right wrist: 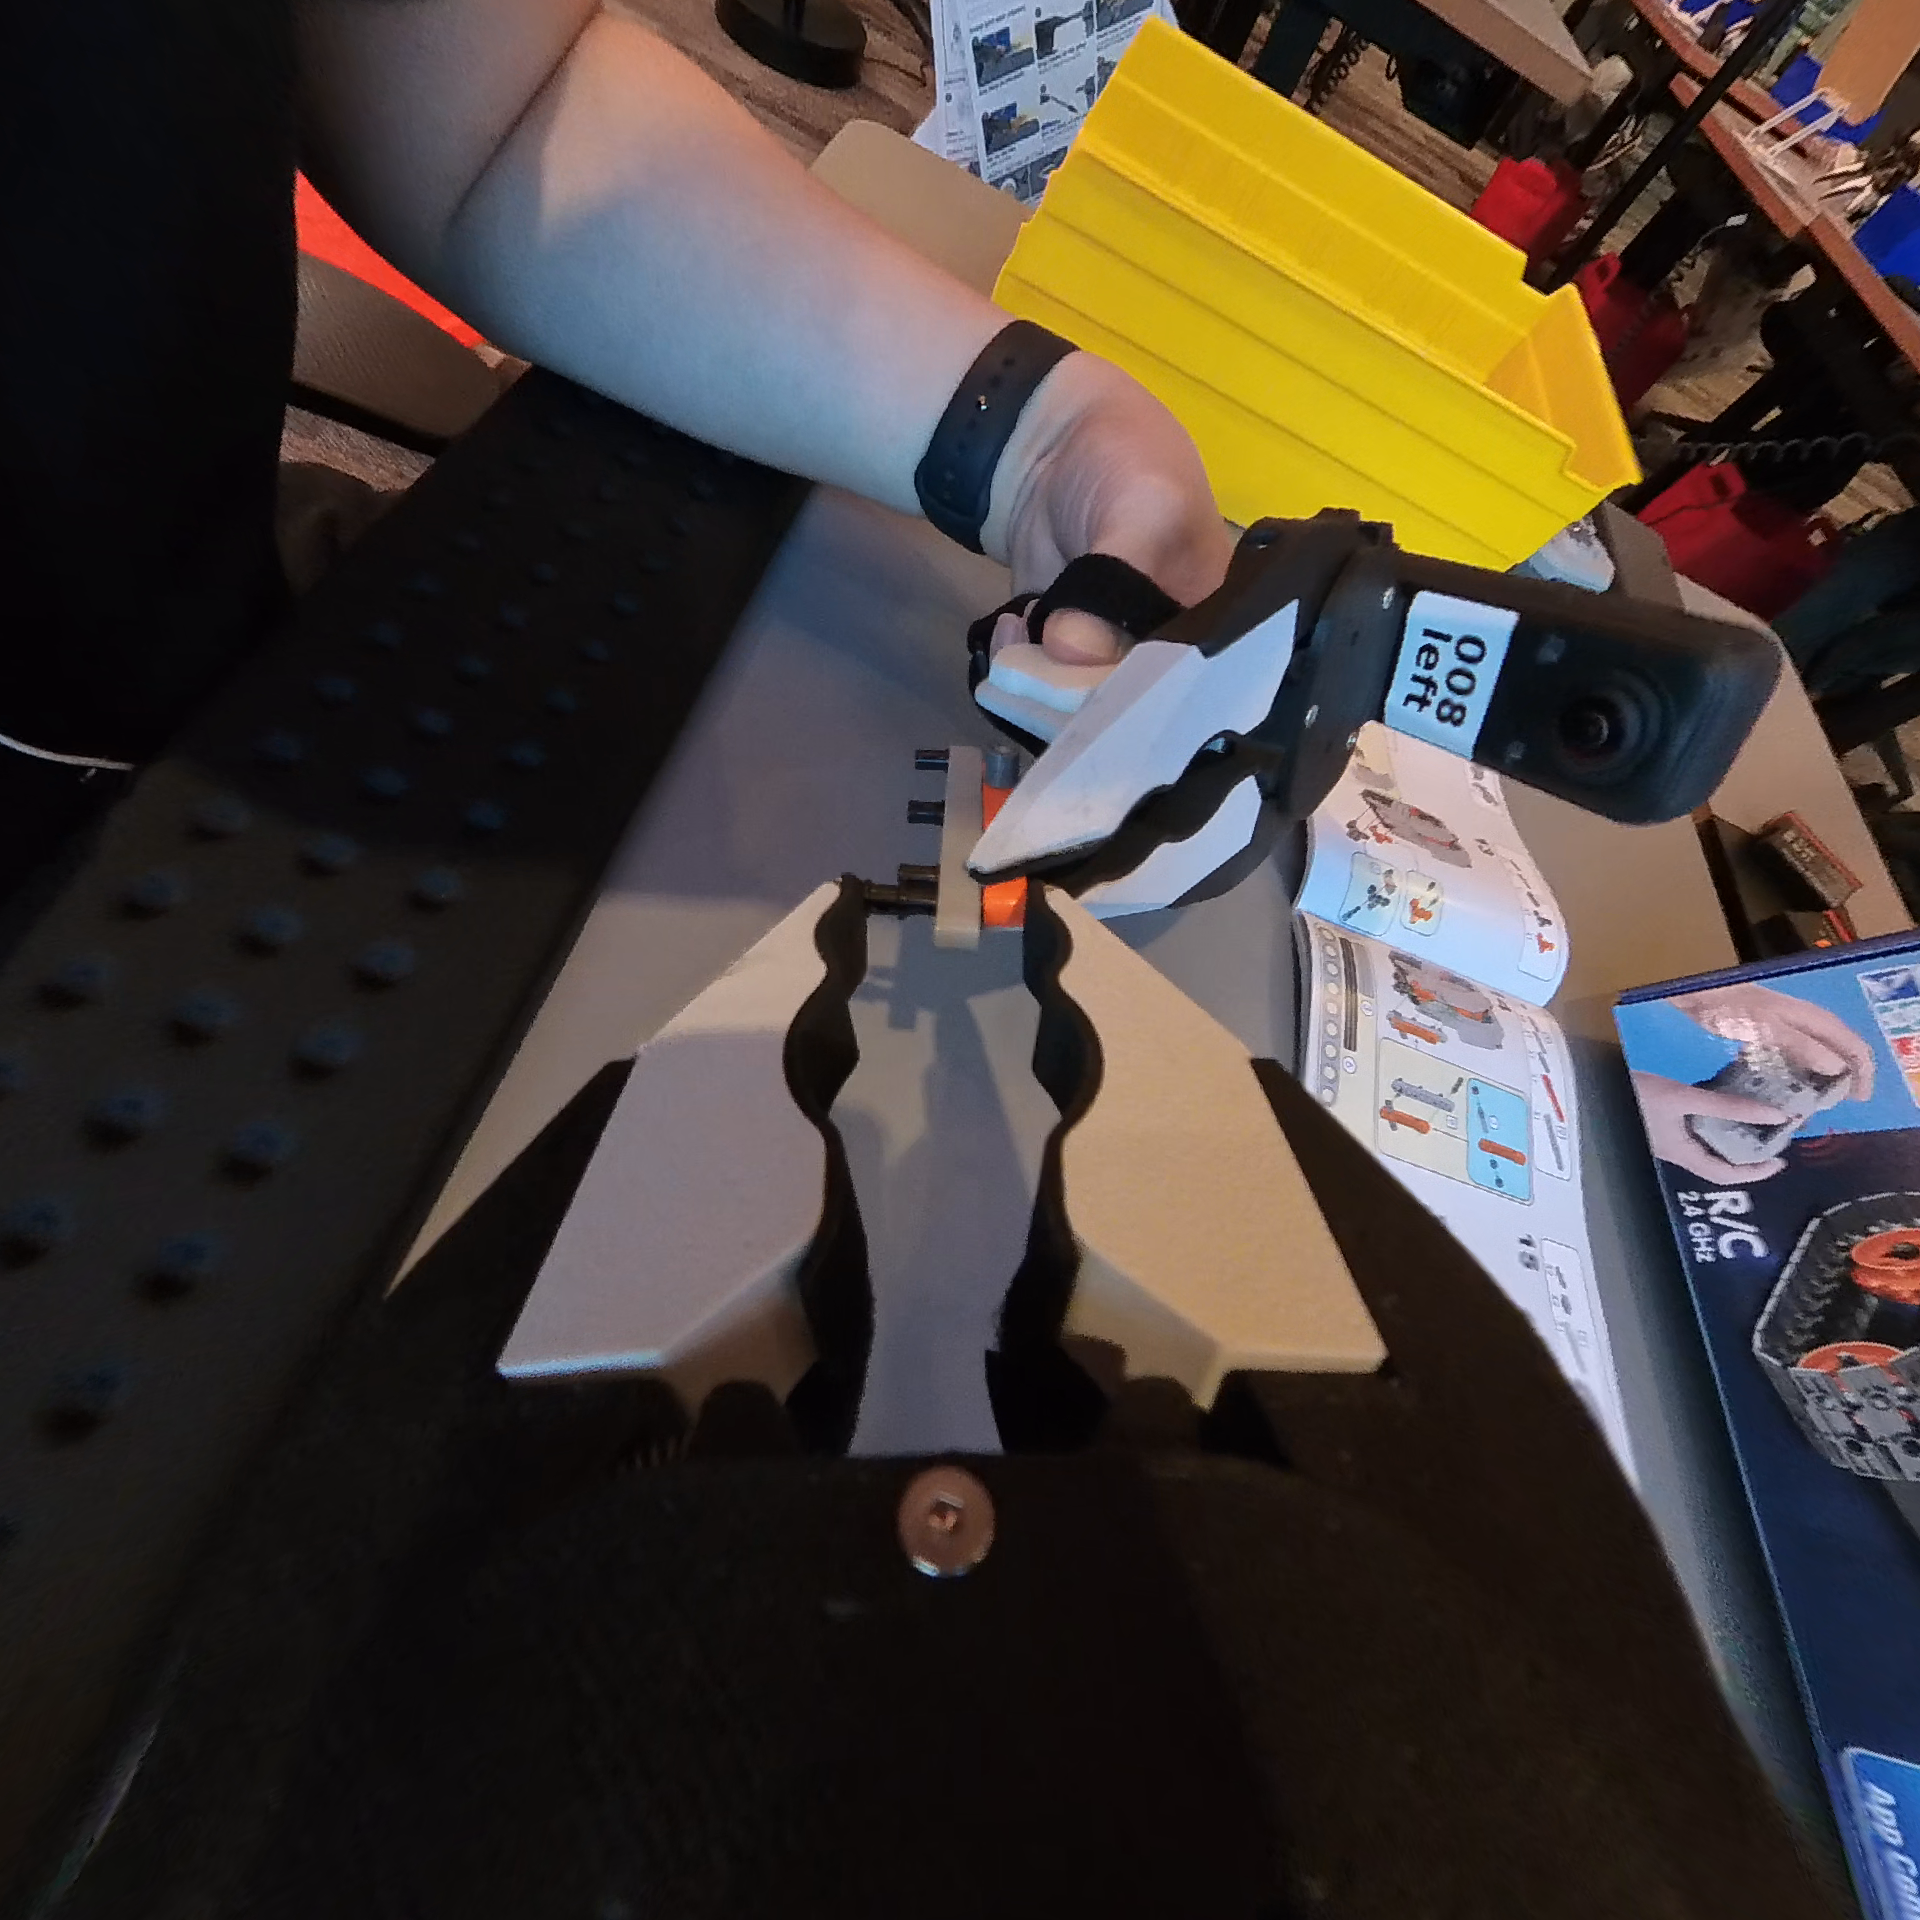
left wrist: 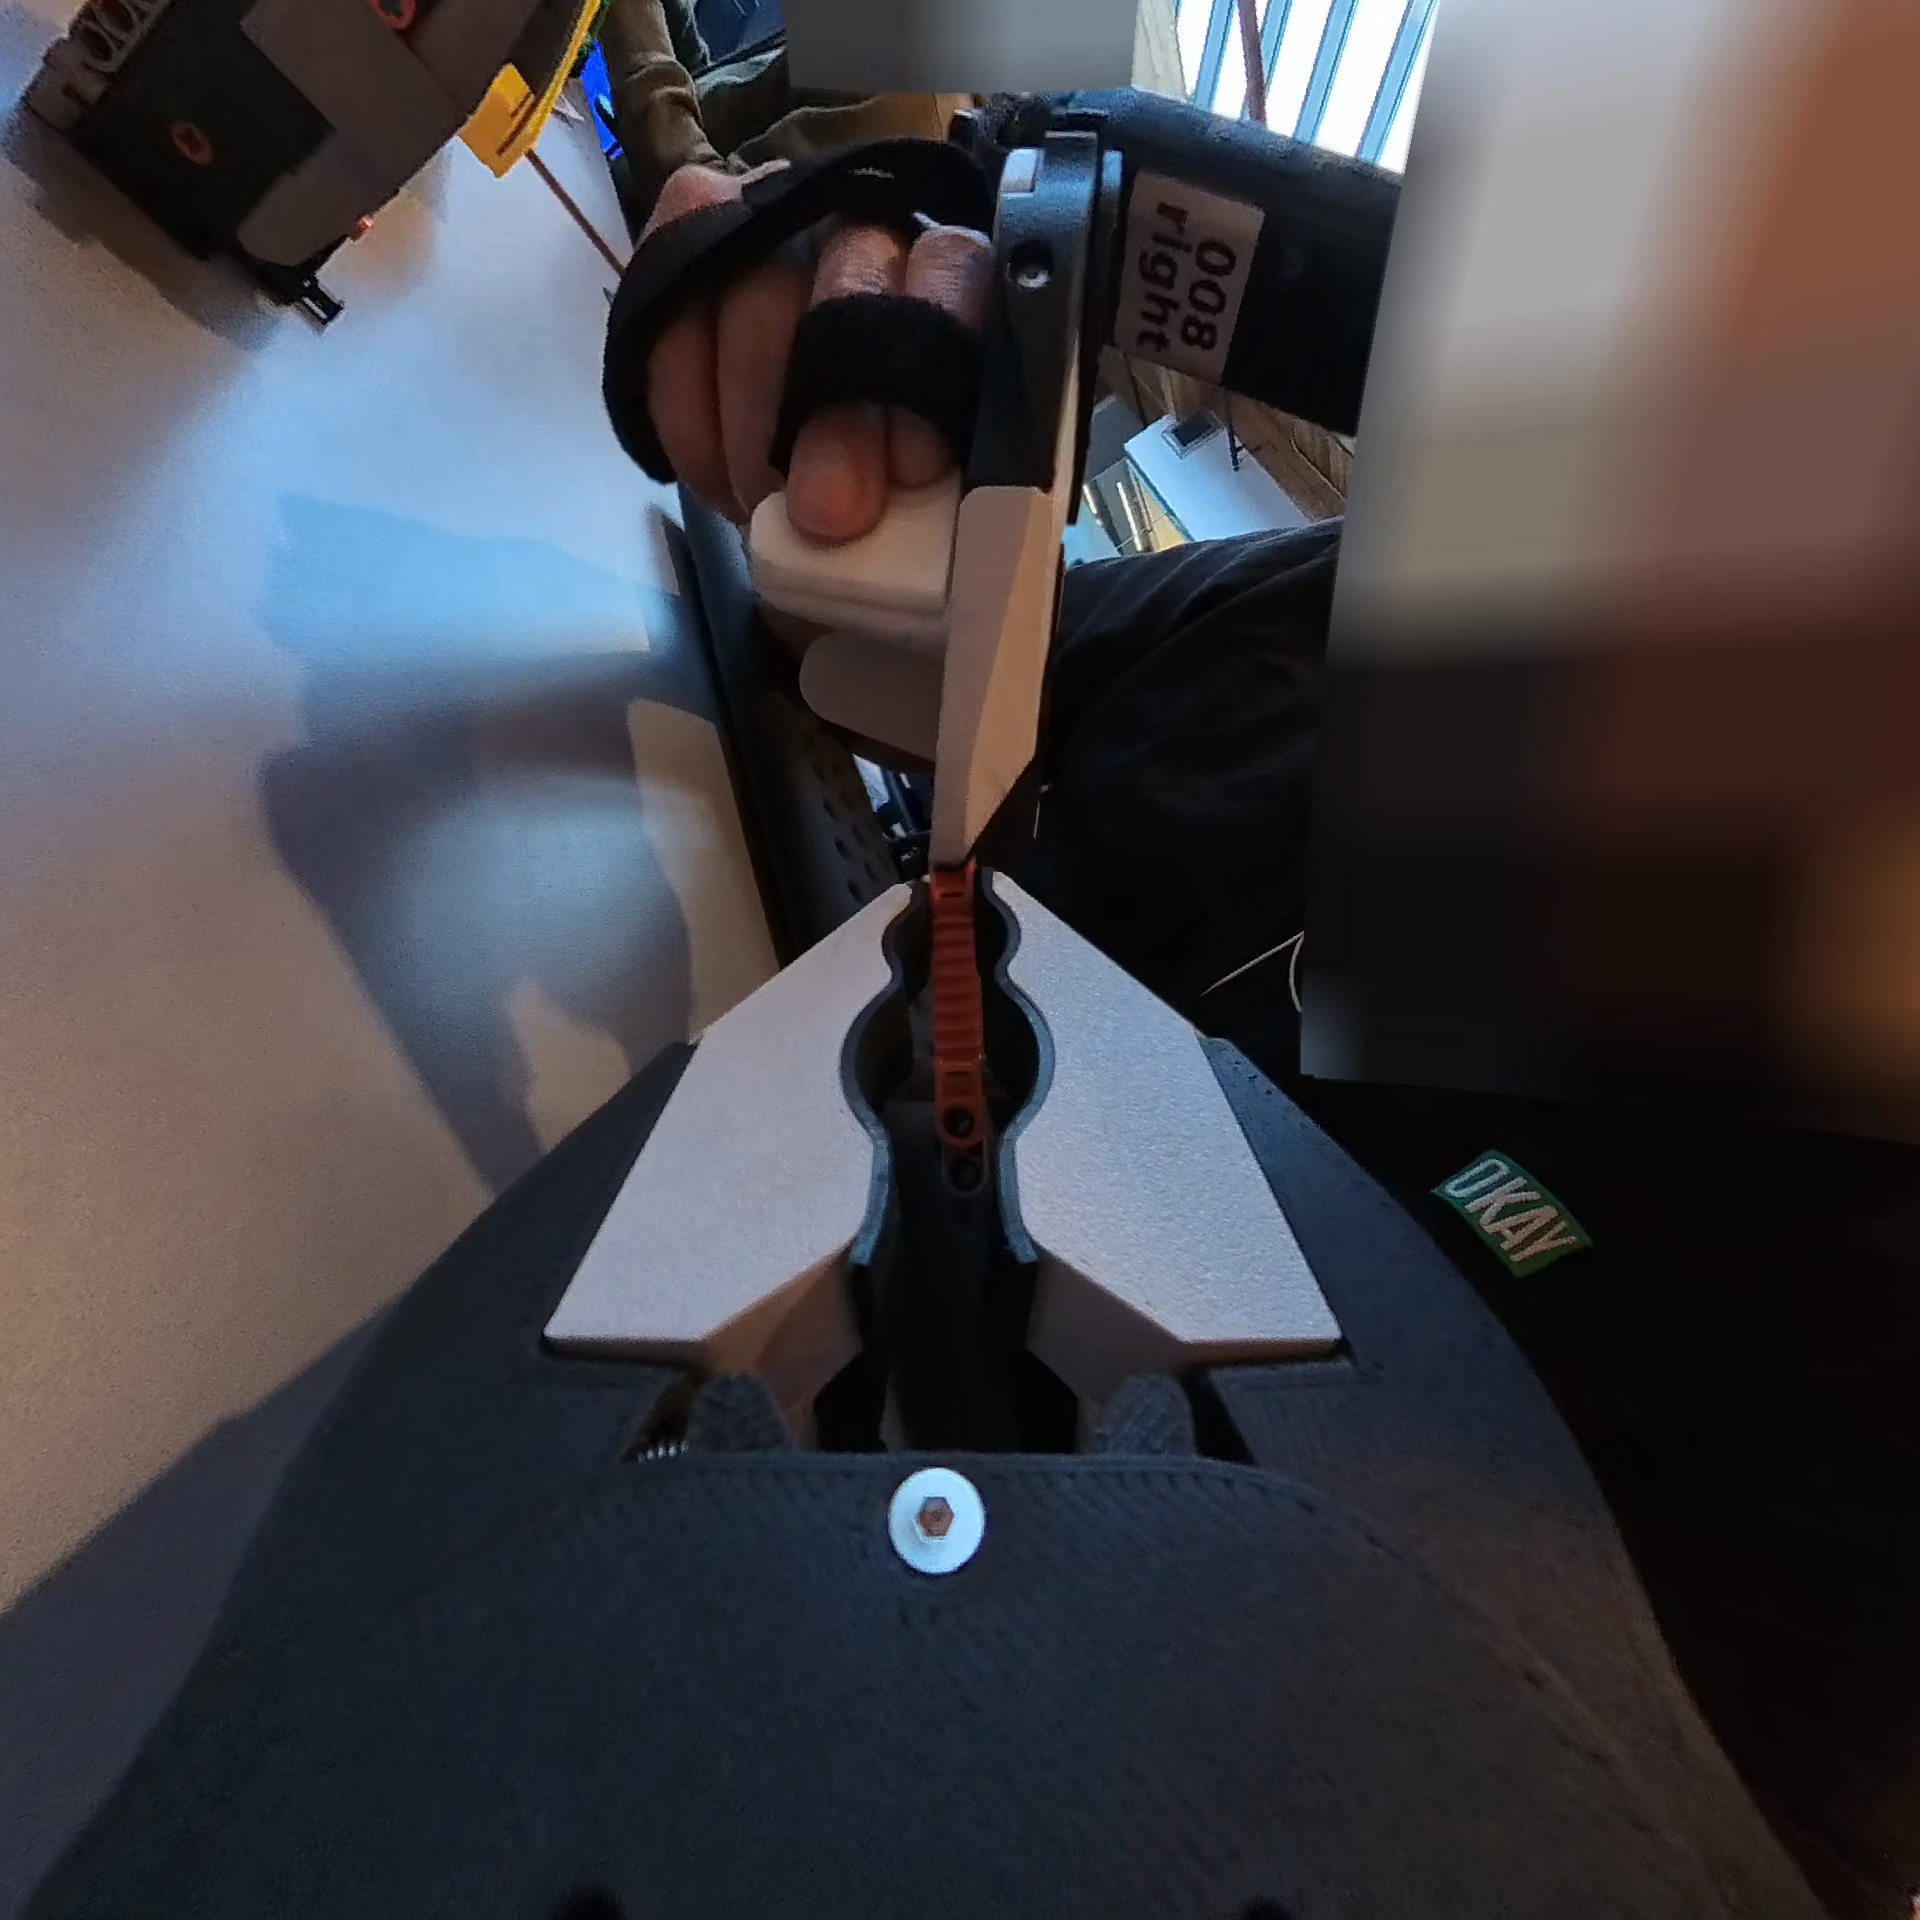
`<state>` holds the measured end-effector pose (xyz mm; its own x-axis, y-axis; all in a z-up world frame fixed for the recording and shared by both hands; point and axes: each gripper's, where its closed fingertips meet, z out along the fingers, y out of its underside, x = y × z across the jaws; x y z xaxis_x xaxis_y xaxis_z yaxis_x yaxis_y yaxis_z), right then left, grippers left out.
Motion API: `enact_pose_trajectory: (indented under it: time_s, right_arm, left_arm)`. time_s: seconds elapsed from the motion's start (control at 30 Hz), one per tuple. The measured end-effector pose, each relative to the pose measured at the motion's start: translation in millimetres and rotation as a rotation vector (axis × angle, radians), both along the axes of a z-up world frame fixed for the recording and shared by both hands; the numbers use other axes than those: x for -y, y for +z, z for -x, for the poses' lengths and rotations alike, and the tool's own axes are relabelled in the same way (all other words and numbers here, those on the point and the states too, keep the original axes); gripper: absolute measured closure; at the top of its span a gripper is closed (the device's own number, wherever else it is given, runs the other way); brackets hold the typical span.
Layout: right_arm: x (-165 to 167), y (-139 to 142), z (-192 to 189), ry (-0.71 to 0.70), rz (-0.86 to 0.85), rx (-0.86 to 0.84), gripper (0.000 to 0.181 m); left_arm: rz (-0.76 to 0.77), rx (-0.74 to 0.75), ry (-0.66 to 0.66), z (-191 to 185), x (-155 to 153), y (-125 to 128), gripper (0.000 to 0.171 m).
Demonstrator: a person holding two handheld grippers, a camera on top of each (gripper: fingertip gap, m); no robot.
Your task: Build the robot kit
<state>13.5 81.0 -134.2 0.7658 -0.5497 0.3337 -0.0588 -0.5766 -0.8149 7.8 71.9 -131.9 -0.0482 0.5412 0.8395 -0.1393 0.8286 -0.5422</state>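
Left wrist view: left gripper (left wrist: 951, 904) has its fingers closed on a ribbed orange beam (left wrist: 954, 997), which stands edge-on in the narrow gap between them and carries a black pinned part at its near end. Directly beyond the beam's far end, the right gripper (left wrist: 977, 831) points back toward it, tip just touching or just short of it; cannot tell which. A hand (left wrist: 810, 364) in black straps holds that gripper's white trigger. Left of the beam, a pale table (left wrist: 208, 831); a dark grey and black block model (left wrist: 208, 135) sits at its far corner.

Right wrist view: right gripper (right wrist: 940, 914) is open, fingers spread on either side of a small assembly: a tan beam (right wrist: 958, 894) with black pins (right wrist: 914, 810) jutting to its left and the orange beam (right wrist: 1003, 899) on its right. The left finger's tip (right wrist: 847, 904) is at the nearest pin. The left gripper (right wrist: 1049, 862) clamps the assembly from the right, held by a hand (right wrist: 1112, 520) wearing a black wristband. Right of the assembly, an open instruction booklet (right wrist: 1444, 1060) and a blue box (right wrist: 1787, 1195); beyond it, a yellow bin (right wrist: 1299, 301). Left of it, a black studded surface (right wrist: 312, 935).
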Motion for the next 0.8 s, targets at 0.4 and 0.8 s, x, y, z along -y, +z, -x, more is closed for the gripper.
enact_pose_trajectory:
  time_s: [0.4, 0.8]
  right_arm:
    - [-6, 4, 7, 0.023, 0.057, 0.013, 0.152]
    - [10, 4, -6, -0.075, 0.053, 0.053, 0.151]
  left_arm:
    - [-0.013, -0.048, -0.05, 8, -6, 4, 0.165]
    - [0.0, -0.073, 0.058, -10, 12, 5, 0.165]
